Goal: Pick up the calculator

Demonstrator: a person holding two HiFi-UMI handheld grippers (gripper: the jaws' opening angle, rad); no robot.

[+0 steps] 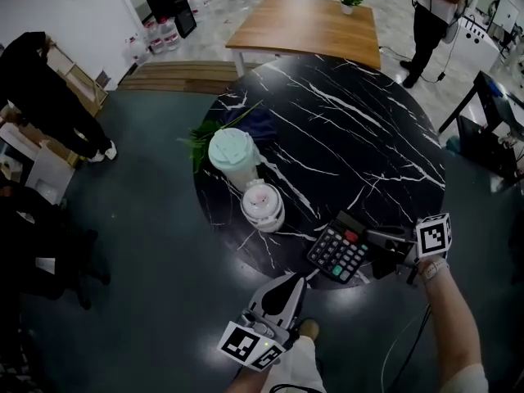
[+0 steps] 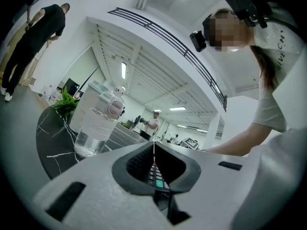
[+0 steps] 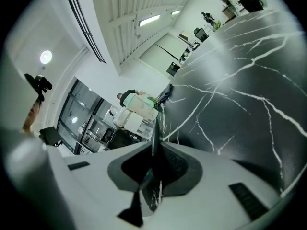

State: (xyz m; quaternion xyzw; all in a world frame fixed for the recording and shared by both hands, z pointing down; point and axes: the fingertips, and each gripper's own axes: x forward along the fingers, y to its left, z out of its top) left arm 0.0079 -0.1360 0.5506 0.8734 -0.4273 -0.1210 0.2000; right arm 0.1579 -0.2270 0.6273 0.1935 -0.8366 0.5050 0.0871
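Note:
A black calculator (image 1: 337, 249) with grey keys, one red and one green, lies at the near edge of the round black marble table (image 1: 352, 137). My right gripper (image 1: 375, 250) comes in from the right and is shut on the calculator's right edge. In the right gripper view the calculator (image 3: 155, 128) shows edge-on as a thin dark blade pinched between the jaws of that gripper (image 3: 154, 145). My left gripper (image 1: 293, 283) hangs just off the table's near rim, shut and empty. In the left gripper view its tips (image 2: 154, 150) meet, and the calculator's keys (image 2: 156, 176) show beyond them.
A clear jug with a mint-green lid (image 1: 232, 155) and a small white lidded pot (image 1: 263, 205) stand left of the calculator, with green leaves (image 1: 205, 137) behind them. A wooden table (image 1: 307, 27) and a standing person (image 1: 434, 15) are farther off.

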